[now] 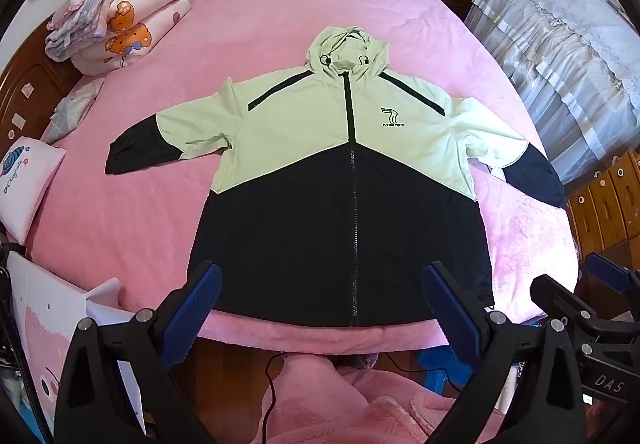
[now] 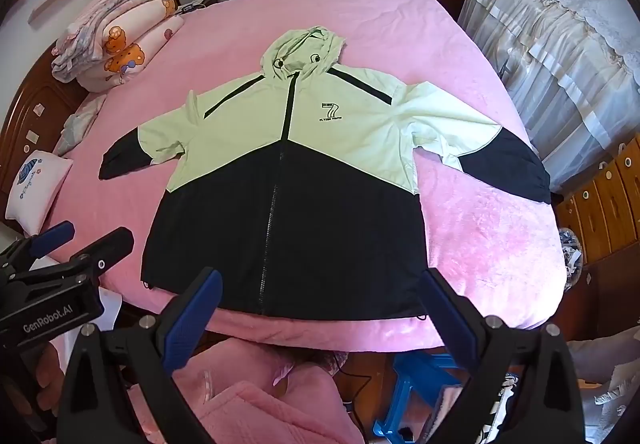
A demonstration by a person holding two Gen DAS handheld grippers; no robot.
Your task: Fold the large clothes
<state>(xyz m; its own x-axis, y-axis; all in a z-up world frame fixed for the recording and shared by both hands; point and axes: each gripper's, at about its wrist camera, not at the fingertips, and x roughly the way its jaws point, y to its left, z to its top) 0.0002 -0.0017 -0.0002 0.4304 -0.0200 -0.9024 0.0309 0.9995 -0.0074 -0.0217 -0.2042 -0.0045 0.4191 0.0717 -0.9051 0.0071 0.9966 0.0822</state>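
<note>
A pale green and black hooded jacket (image 1: pixel 340 164) lies flat, front up and zipped, on the pink bed (image 1: pixel 260 24), hood to the far side, both sleeves spread out. It also shows in the right wrist view (image 2: pixel 288 172). My left gripper (image 1: pixel 322 284) is open and empty, held above the jacket's near hem. My right gripper (image 2: pixel 322 288) is open and empty, also above the near hem. The right gripper appears at the right edge of the left wrist view (image 1: pixel 592 284); the left gripper appears at the left of the right wrist view (image 2: pixel 84 240).
Folded quilts (image 1: pixel 116 28) are stacked at the bed's far left corner, with a white pillow (image 1: pixel 28 180) on the left edge. A lace-covered piece of furniture (image 1: pixel 560 56) and wooden drawers (image 1: pixel 608 200) stand to the right. A blue stool (image 2: pixel 416 384) and cables lie on the floor below.
</note>
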